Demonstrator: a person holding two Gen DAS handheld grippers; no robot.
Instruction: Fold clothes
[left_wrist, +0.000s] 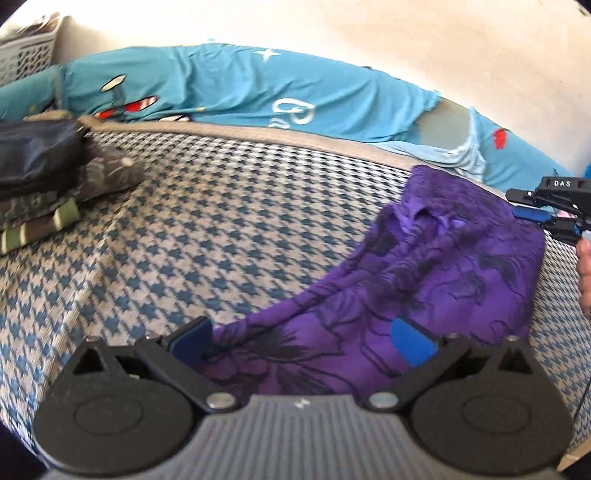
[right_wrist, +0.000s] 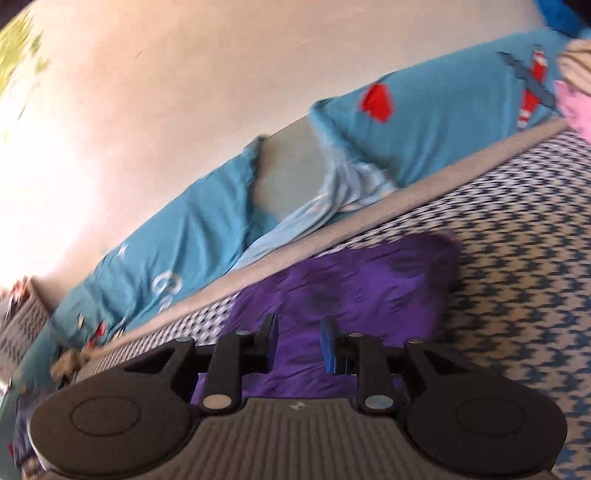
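Currently my left gripper (left_wrist: 301, 341) tilts downward, jaws spread wide over the near end of the purple garment (left_wrist: 436, 280), pads not pressing it. Ahead to its right, my right gripper (right_wrist: 299, 345) sits at the garment's far corner, tilted, jaws slightly parted with nothing between them, cloth just beneath. Folded clothes stack (left_wrist: 48, 184) lies far left on the checked bedcover (left_wrist: 221, 229).

The cloth (left_wrist: 443, 280) is purple with dark flowers. The bed cover (left_wrist: 221, 221) has small blue and grey checks. The far pillows (left_wrist: 240, 85) are blue.
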